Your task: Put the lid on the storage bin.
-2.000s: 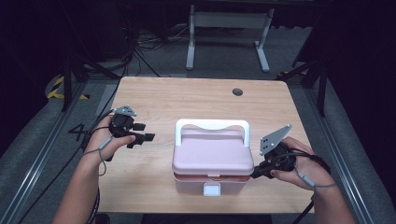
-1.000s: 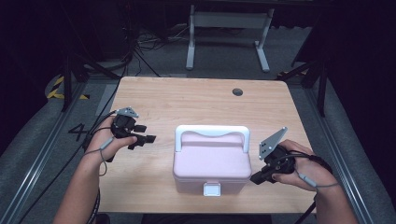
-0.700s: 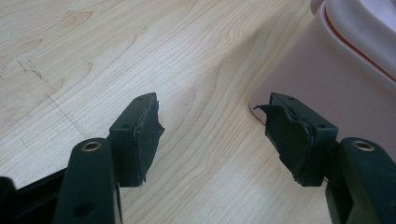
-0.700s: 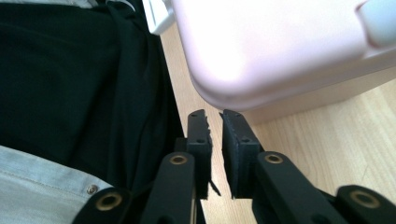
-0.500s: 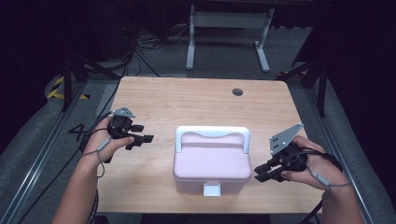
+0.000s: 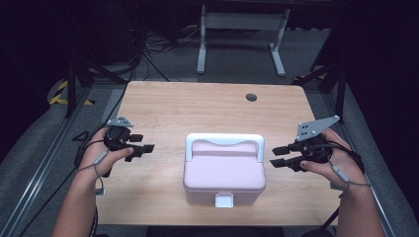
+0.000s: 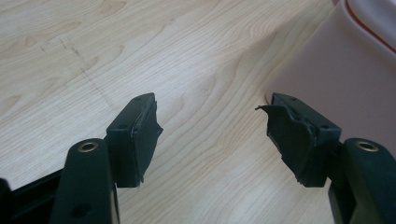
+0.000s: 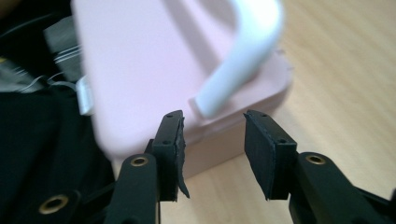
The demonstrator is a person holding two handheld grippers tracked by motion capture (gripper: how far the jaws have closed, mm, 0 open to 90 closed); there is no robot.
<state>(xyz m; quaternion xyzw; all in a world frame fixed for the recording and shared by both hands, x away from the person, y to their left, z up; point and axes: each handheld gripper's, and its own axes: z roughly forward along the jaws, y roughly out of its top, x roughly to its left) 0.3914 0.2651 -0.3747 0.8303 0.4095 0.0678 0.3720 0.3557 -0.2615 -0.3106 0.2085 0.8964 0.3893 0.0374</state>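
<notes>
- The left gripper sits in the person's left hand over the left part of the table, jaws pointing right toward the box and parted with nothing between them.
- In the left gripper view its jaws stand wide apart above bare wood, and the box's pink side wall rises at the upper right, close beyond the right-hand jaw but not touching it.
- The right gripper is held in the right hand at the right side of the table, jaws pointing left toward the box, spread and empty; a grey three-cornered plate stands on top of it.
- In the right gripper view the gap between its jaws frames the near corner of the box, just below where the handle's end meets the lid; the jaws are near the box but apart from it.
- The pink box rests on the table between the two grippers, toward the near edge, lid shut.
- Its white handle lies across the far part of the lid, and a white latch sits on the front wall.
- A dark round hole marks the far right part of the tabletop.
- Beyond the table, a white frame stands on the grey floor, with cables at the far left.
</notes>
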